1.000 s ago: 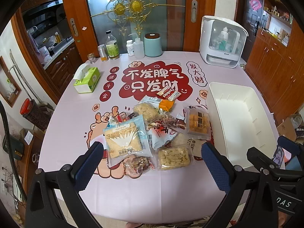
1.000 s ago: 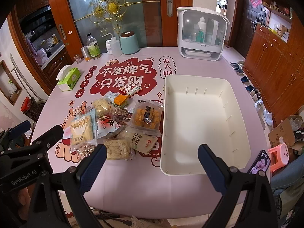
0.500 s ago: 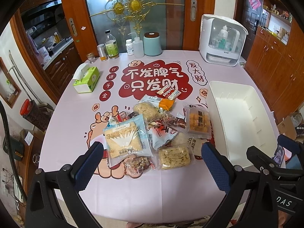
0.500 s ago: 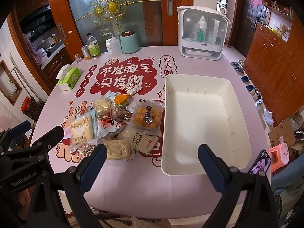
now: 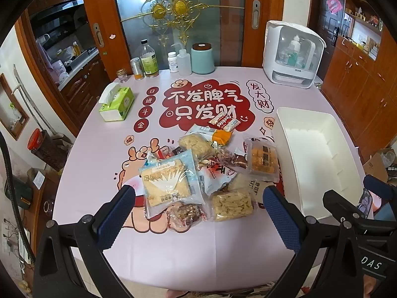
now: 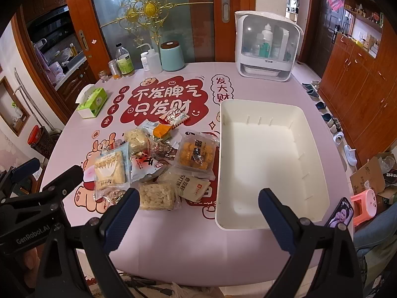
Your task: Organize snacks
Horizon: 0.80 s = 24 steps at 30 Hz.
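Left wrist view: left hand-held gripper [image 5: 198, 206] at lower centre, fingers spread wide, nothing between them. Snack pile [image 5: 206, 171] mid-frame on the bench [image 5: 104, 154], directly ahead of the fingertips; big toast packet [image 5: 171, 178] nearest. White bin [image 5: 345, 134] at right, empty.

Right wrist view: right hand-held gripper [image 6: 196, 206] at lower centre, likewise spread and empty, aimed between pile [image 6: 158, 164] and bin [image 6: 312, 154]. Pile ahead-left, bin ahead-right, long axis running up-frame. Left one judged nearer the snacks; right nearer the bin.
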Each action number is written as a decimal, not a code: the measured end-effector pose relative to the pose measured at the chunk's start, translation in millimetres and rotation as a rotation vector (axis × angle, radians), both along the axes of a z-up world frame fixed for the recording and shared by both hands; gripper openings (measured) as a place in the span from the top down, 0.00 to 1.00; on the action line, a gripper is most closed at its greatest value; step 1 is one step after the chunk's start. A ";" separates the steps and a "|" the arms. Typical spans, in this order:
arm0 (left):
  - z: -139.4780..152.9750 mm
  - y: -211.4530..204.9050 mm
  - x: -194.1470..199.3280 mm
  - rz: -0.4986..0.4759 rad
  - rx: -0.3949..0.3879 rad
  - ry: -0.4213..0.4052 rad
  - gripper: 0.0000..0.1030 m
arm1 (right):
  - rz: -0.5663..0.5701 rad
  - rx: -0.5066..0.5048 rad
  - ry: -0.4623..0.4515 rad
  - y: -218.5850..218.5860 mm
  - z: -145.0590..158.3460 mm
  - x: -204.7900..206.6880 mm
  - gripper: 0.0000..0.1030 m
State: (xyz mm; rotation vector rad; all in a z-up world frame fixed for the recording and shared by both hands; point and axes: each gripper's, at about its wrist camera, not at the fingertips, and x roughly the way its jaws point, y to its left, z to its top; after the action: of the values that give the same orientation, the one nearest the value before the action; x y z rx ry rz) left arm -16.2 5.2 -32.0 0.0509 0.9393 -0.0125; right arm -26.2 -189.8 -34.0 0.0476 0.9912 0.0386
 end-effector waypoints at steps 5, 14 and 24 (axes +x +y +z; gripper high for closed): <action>12.8 14.9 1.2 0.010 0.001 -0.007 0.01 | -0.006 -0.003 -0.008 9.0 5.4 -2.3 0.06; 31.2 48.7 11.2 0.040 -0.004 -0.034 0.01 | -0.054 0.004 -0.052 23.4 27.6 5.5 0.06; 32.5 99.3 39.0 -0.016 0.004 -0.015 0.01 | -0.074 0.061 -0.035 58.0 23.6 25.8 0.06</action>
State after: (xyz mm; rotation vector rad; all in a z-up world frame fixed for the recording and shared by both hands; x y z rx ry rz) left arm 22.8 104.6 0.5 0.0619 0.9237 -0.0249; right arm -0.3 -131.8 -10.5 0.1388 0.9528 0.0015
